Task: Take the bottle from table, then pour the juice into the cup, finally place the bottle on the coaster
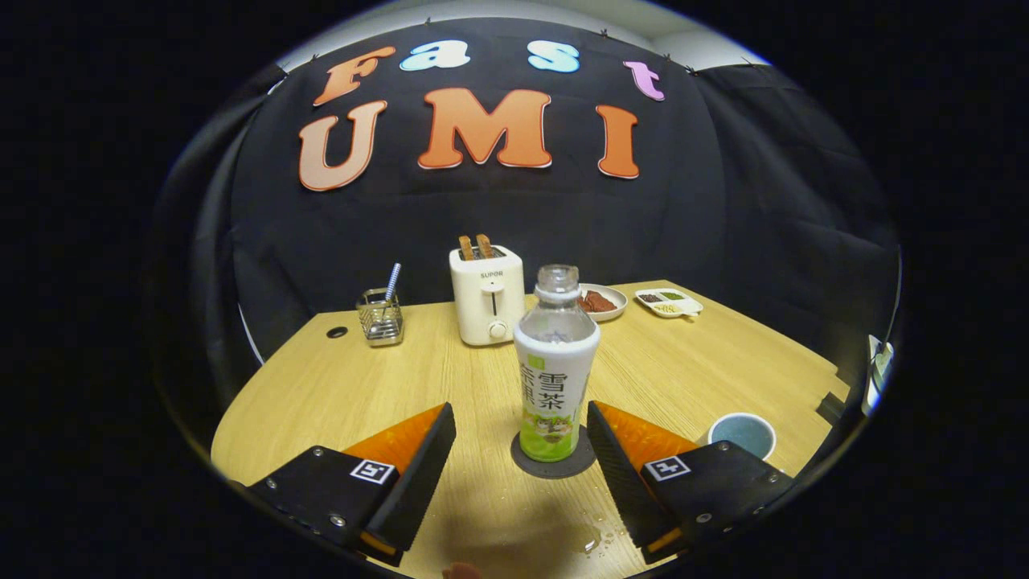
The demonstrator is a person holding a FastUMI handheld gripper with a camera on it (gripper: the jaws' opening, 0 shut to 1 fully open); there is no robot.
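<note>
The gripper (521,426) hangs wide open over the bench (338,394), fingers touching nothing, the uncapped bottle (555,362) standing upright on the dark coaster (555,465) between the fingertips with a gap on each side. The cup (743,434) sits just beyond the right finger near the bench's right edge, droplets (599,540) wet the wood by that finger. A toaster (487,296), wire holder (380,316), plate (603,301) and tray (669,302) line the far edge, leaving bare wood on the left

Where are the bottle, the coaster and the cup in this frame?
bottle (555,378): gripper view, on its label, between the open fingers.
coaster (526,460): gripper view, bare rim left of the bottle's base.
cup (744,434): gripper view, inside the mouth, beside one finger.
</note>
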